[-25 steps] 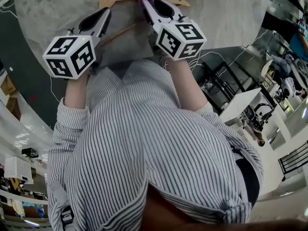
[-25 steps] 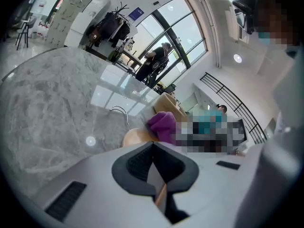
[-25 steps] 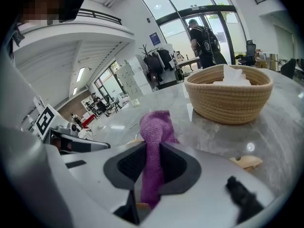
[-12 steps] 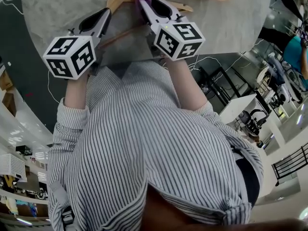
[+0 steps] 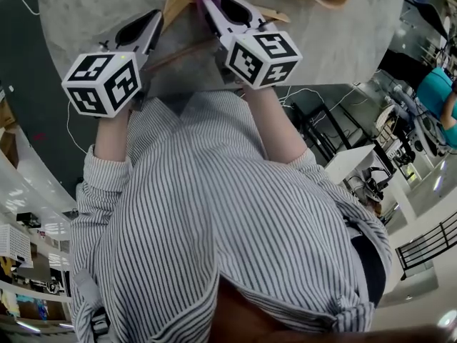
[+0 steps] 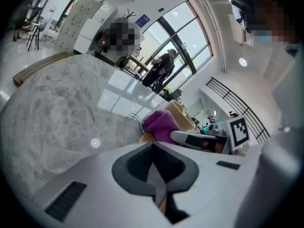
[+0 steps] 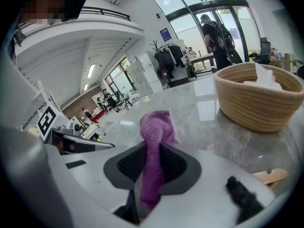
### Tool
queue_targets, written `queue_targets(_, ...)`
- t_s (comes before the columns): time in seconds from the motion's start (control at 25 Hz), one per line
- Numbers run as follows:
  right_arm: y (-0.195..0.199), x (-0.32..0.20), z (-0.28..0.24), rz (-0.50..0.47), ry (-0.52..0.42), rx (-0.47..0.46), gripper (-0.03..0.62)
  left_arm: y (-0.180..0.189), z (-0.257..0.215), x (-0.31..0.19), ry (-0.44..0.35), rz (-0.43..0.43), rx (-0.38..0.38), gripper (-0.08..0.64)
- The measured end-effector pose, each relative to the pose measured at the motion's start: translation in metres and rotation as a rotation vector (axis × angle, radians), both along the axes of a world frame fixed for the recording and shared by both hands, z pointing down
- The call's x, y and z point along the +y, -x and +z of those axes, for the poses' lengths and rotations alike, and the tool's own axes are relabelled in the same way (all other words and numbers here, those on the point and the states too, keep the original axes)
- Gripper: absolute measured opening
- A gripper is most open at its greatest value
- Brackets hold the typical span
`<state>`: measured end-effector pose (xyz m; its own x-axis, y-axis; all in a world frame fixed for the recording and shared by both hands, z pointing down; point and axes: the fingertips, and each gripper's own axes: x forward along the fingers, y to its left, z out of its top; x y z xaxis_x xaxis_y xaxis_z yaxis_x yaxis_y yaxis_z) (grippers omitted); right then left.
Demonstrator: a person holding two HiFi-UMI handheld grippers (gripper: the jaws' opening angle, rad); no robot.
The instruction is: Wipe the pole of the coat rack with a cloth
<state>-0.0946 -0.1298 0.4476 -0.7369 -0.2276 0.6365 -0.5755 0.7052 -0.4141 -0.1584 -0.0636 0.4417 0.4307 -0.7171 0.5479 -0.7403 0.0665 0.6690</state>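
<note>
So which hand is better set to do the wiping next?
The right. The right gripper grips the purple cloth and sits close to the wooden pole. The left gripper has its jaws closed, with no cloth.

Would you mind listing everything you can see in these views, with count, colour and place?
table: one, grey marble, round, under both grippers
cloth: one, purple, clamped in the right gripper
basket: one, tan woven, on the table to the right of the cloth, something white inside
pole: one, thin light wood, lying on the table between the grippers
curved wooden piece: one, light wood, on the table beyond the pole
bystanders: at least two, one in dark clothes by the windows, one in a teal top at the head view's right
striped shirt: one, grey and white, on the person
left gripper: one, white, jaws together
right gripper: one, white, shut on the cloth
</note>
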Motion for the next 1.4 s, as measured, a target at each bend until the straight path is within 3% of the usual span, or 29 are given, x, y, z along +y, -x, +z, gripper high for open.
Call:
queue_targets(0.6,0.016,0.006,0.004,-0.075,-0.009,0.015,0.081,0.013,0.003,0.015,0.005,-0.060,0.008,0.011)
queue_targets(1.08,0.021,0.013,0.006,-0.079,-0.026,0.026,0.081,0.020,0.008,0.029,0.012,-0.093,0.029,0.011)
queue_targets(1.4,0.021,0.032,0.010,-0.095,-0.026,0.030,0.081,0.023,0.010,0.045,0.013,-0.075,-0.047,0.011)
